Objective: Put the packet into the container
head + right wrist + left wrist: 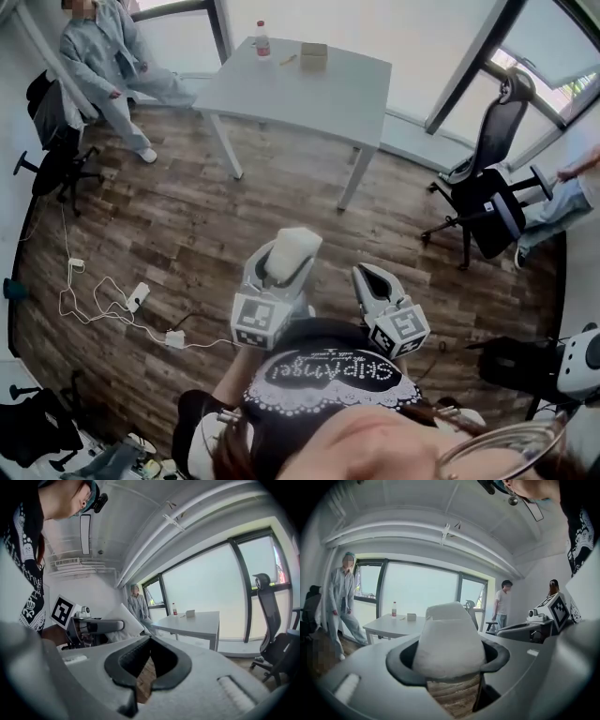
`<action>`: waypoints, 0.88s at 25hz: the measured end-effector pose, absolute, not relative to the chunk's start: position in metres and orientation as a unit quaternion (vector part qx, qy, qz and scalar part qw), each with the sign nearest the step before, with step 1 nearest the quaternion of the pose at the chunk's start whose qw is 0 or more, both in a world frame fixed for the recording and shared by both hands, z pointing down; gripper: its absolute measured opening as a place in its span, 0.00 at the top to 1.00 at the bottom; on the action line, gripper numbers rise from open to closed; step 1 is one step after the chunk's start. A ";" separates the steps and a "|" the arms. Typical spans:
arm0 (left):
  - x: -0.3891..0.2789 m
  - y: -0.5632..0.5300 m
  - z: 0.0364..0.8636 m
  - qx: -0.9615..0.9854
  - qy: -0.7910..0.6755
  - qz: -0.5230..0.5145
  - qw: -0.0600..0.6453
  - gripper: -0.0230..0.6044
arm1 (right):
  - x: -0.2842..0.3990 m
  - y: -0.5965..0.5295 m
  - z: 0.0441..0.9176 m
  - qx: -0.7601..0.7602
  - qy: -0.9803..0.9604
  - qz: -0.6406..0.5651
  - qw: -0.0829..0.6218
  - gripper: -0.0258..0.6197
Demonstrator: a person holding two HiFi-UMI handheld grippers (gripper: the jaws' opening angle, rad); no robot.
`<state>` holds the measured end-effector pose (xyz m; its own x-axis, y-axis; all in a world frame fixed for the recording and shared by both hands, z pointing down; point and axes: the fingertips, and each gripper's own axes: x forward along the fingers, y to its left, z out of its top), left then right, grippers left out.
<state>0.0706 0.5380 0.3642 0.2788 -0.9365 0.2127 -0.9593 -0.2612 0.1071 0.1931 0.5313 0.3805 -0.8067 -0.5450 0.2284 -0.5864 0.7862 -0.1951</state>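
Observation:
My left gripper [286, 270] is shut on a white, soft-looking packet [292, 249], held upright over the wooden floor near my body. In the left gripper view the packet [450, 639] fills the gap between the jaws and sticks up above them. My right gripper [373, 281] hangs beside it, shut with nothing in it; in its own view the right gripper [147, 667] shows only floor behind the pads. Far ahead, a small tan box [313, 56] sits on a grey table [319, 98], next to a bottle [262, 40].
A person [108, 56] sits by the table's left corner near a black chair [56, 141]. An office chair [492, 178] stands at the right, with another person's legs [562, 202] beyond it. White cables and a power strip [112, 309] lie on the floor at the left.

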 end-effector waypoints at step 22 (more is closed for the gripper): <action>0.025 0.413 0.343 0.824 -0.557 0.059 0.083 0.51 | 0.147 0.420 0.355 0.394 -0.911 0.085 0.085 0.97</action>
<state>0.0246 0.4130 0.3433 0.3730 -0.9081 0.1901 -0.9278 -0.3661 0.0719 0.1470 0.4204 0.3549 -0.6753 -0.7035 0.2216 -0.7324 0.6750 -0.0891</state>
